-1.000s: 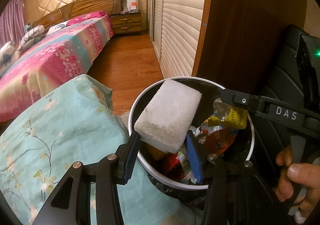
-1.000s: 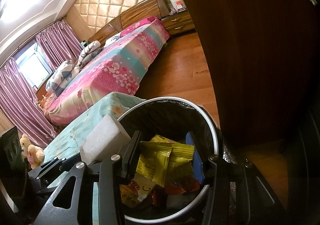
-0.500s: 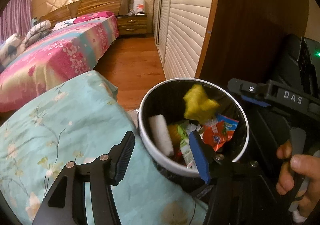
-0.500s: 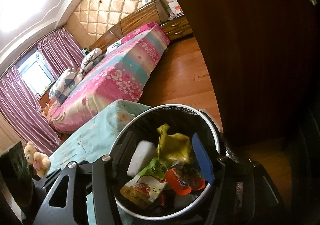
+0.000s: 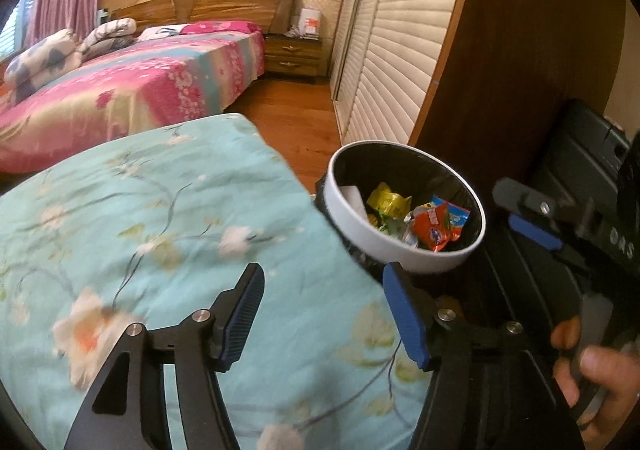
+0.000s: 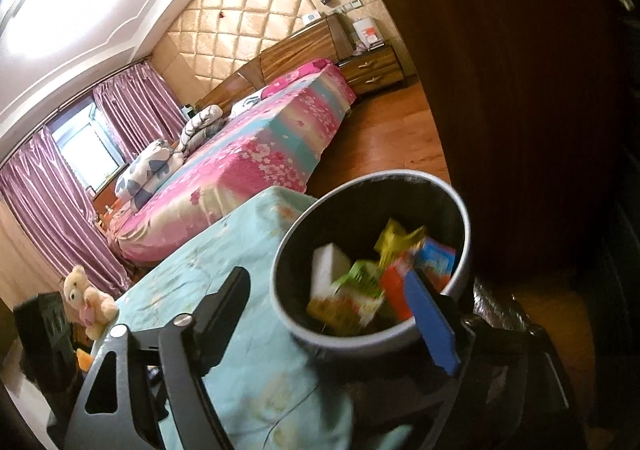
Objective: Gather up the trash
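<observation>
Left wrist: white-rimmed bin (image 5: 404, 252) holds wrappers (image 5: 434, 224) and a white block (image 6: 330, 264); both grippers' jaws have just opened, empty.

right gripper (image 5: 532, 228) body: white capital letters on its black side read "D A S", seen upside down in the left wrist view, to the right of the left gripper's fingers.
red wrapper (image 5: 434, 228): a round blue mark with white print, too small to read; it lies in the bin (image 5: 404, 256) ahead of the left gripper.
yellow wrapper (image 5: 388, 202): dark print, not legible.
green packet (image 6: 362, 278): dark characters on its face, blurred and unreadable, in the bin between the right gripper's fingers.
white box (image 5: 310, 19) on the far nightstand: an orange patch, no readable text.
</observation>
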`<state>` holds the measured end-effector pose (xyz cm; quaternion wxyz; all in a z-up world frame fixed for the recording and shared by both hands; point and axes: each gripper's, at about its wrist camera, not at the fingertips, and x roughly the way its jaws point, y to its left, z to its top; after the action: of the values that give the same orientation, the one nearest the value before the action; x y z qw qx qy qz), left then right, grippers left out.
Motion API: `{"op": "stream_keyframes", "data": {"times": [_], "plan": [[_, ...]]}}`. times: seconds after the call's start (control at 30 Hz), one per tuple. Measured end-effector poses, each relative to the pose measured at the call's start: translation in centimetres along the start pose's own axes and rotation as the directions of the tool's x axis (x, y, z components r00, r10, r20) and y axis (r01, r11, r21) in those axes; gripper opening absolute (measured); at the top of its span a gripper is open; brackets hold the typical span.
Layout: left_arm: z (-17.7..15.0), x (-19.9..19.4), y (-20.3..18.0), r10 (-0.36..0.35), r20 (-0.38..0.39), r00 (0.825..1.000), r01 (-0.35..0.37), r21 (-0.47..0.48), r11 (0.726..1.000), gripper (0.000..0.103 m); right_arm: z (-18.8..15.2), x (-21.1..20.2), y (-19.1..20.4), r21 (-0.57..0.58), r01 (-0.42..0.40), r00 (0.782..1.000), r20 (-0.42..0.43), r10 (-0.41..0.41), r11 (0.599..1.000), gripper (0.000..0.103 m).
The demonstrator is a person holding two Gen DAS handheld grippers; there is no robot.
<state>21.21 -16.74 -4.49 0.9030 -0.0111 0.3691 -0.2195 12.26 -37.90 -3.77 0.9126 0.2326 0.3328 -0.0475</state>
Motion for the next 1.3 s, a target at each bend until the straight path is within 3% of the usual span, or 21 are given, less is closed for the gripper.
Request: {"op": "stream_keyframes", "data": {"times": [0.17, 0.4, 0.5, 0.6, 0.67, 0.77, 0.9, 1.3], "plan": [[-2.5, -3.2, 0.8, 0.044, 0.056, 0.997, -0.043, -0.023, 0.999, 0.075, -2.5, -1.5, 1.8, -0.029, 0.005, 1.0, 0.024, -0.004, 1.0, 0.096], [-5.6, -7.6, 1.8, 0.097, 0.154, 0.983, -0.089, -0.056, 0.994, 0.079, -4.8, -2.9, 4.0, -0.104, 0.043, 0.998, 0.058, -0.037, 0.994, 0.097], [-6.7, -9.4, 1.7, 0.118, 0.207, 0.971, -0.108, -0.062, 0.992, 0.084, -5.4, -4.2, 5.1, -0.15, 0.07, 0.992, 0.112, -0.053, 0.986, 0.098], [-7.5, -11.3, 1.5, 0.146, 0.275, 0.95, -0.134, -0.061, 0.989, 0.091, -5.8, -5.7, 6.6, -0.203, 0.093, 0.981, 0.187, -0.054, 0.975, 0.102], [-8.3, -12.5, 1.2, 0.17, 0.324, 0.931, -0.158, -0.065, 0.985, 0.102, -6.0, -6.8, 7.5, -0.245, 0.122, 0.966, 0.251, -0.059, 0.962, 0.103], [-9.5, -14.1, 0.7, 0.224, 0.399, 0.889, -0.216, -0.067, 0.974, 0.102, -6.6, -7.8, 8.7, -0.292, 0.167, 0.946, 0.317, -0.07, 0.942, 0.103], [-11.3, -14.5, -0.2, 0.274, 0.429, 0.861, -0.28, -0.05, 0.959, 0.102, -7.4, -8.0, 9.1, -0.309, 0.178, 0.935, 0.348, -0.063, 0.934, 0.103], [-12.2, -13.8, -0.8, 0.304, 0.429, 0.851, -0.312, -0.053, 0.949, 0.102, -8.7, -7.6, 9.3, -0.325, 0.159, 0.936, 0.351, -0.037, 0.932, 0.103]]}}
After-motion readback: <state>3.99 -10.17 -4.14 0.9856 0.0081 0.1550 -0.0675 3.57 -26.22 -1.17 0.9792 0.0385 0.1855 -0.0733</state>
